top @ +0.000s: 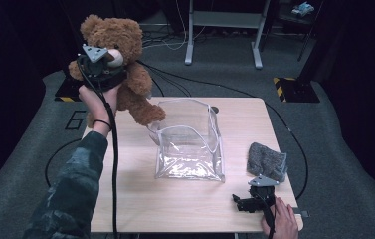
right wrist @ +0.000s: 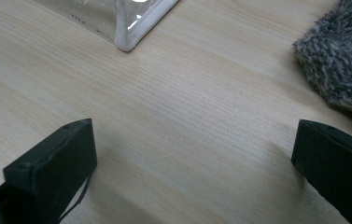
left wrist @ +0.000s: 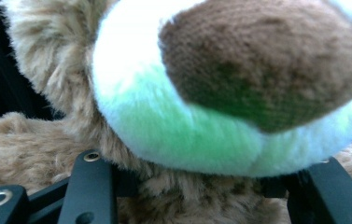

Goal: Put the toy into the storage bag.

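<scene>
In the upper left of the high view, the left claw (top: 97, 63) holds a fluffy brown teddy bear with a pale muzzle and dark brown nose (top: 120, 69) up in the air, off the light wooden table (top: 140, 199) and beyond its far left corner. The person's left hand (top: 95, 102) grips the claw's body from below, a camouflage-patterned sleeve (top: 70, 194) runs down to the bottom left of the frame, and a black cable (top: 114, 164) trails from the claw along the forearm. In the left gripper view the bear's muzzle (left wrist: 229, 88) looms large across the upper part of the frame, and the two black jaws rise at the bottom left and bottom right with the plush fur of the bear's neck or chest pinched between them, so the left claw is pressed onto the teddy bear at a middling width. One of the bear's legs hangs down just above the rim of a clear plastic pouch with white trim (top: 190, 144), which stands open at the middle of the table. At the lower right of the high view, the right claw (top: 242, 203) rests on the table, held by the person's right hand (top: 280, 221); its jaws are spread wide over bare wood with nothing between them. A grey, shaggy cloth (top: 267, 160) lies just beyond it, near the right edge of the table.
</scene>
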`<action>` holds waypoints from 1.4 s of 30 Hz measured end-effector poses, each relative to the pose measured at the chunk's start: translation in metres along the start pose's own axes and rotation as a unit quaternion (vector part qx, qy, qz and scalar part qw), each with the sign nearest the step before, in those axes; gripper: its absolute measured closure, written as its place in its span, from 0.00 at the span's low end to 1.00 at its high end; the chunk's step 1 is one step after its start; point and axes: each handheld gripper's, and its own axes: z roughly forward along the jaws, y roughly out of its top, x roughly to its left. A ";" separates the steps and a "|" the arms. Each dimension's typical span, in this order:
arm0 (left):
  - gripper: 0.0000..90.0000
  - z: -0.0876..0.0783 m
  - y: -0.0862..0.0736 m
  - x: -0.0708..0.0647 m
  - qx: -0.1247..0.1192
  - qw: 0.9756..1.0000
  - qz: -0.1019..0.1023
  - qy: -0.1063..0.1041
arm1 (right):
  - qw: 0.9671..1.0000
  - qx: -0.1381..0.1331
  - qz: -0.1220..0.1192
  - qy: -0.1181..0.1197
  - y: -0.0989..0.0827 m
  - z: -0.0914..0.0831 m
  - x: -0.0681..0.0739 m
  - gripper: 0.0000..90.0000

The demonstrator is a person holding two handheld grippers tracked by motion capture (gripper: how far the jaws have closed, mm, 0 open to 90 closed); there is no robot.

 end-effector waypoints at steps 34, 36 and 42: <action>0.50 0.036 0.010 -0.098 -0.002 0.996 0.016 -0.083 | 1.000 0.000 -0.001 0.001 0.000 0.000 0.000 0.00; 0.50 0.039 0.010 -0.105 -0.003 0.996 0.014 -0.089 | 1.000 -0.002 0.000 0.001 0.000 0.000 0.000 0.00; 0.50 0.045 0.009 -0.120 0.000 0.995 0.007 -0.100 | 1.000 -0.002 -0.001 0.001 0.000 0.000 0.000 0.00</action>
